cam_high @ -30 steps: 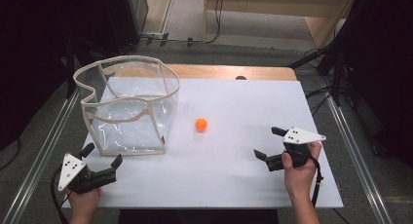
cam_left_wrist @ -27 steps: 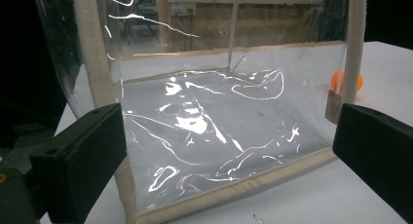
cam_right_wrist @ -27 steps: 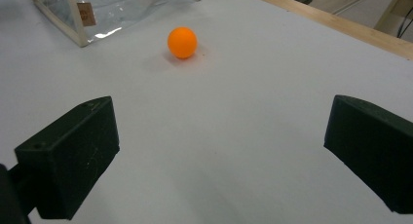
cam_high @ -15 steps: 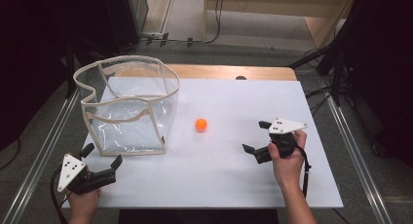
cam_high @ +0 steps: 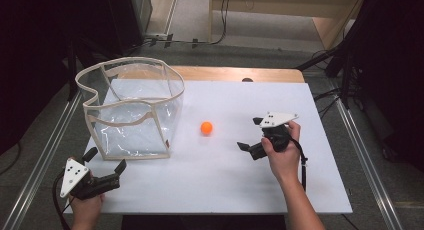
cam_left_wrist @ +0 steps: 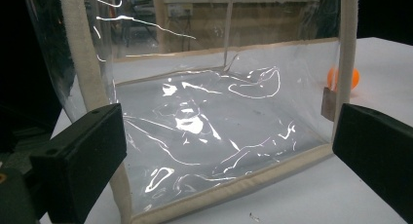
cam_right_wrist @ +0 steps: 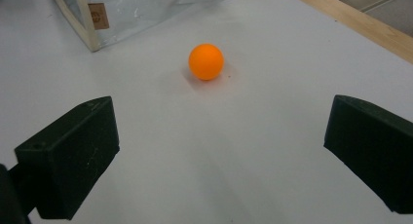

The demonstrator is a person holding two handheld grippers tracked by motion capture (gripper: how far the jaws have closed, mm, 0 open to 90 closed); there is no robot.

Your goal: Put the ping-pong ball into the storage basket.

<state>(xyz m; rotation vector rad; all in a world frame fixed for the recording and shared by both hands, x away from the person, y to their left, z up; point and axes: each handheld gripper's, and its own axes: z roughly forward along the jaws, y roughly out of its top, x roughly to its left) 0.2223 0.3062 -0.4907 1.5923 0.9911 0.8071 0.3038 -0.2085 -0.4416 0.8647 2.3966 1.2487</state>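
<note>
Orange ball [cam_high: 206, 128] is sitting loose on the white tabletop [cam_high: 300, 190], mid-frame in the high view, just right of the clear bag [cam_high: 131, 110]. Right gripper [cam_high: 250, 135] is nearer, jaws gaping wide, empty, pointing at it. Left gripper [cam_high: 106, 166], lower left, is also hanging open, facing the bag.

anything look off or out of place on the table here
Only the clear bag: its cream rim sags and dents inward at the left instead of holding square. The orange ball sits free on the white table, nothing spilled or broken.
</note>
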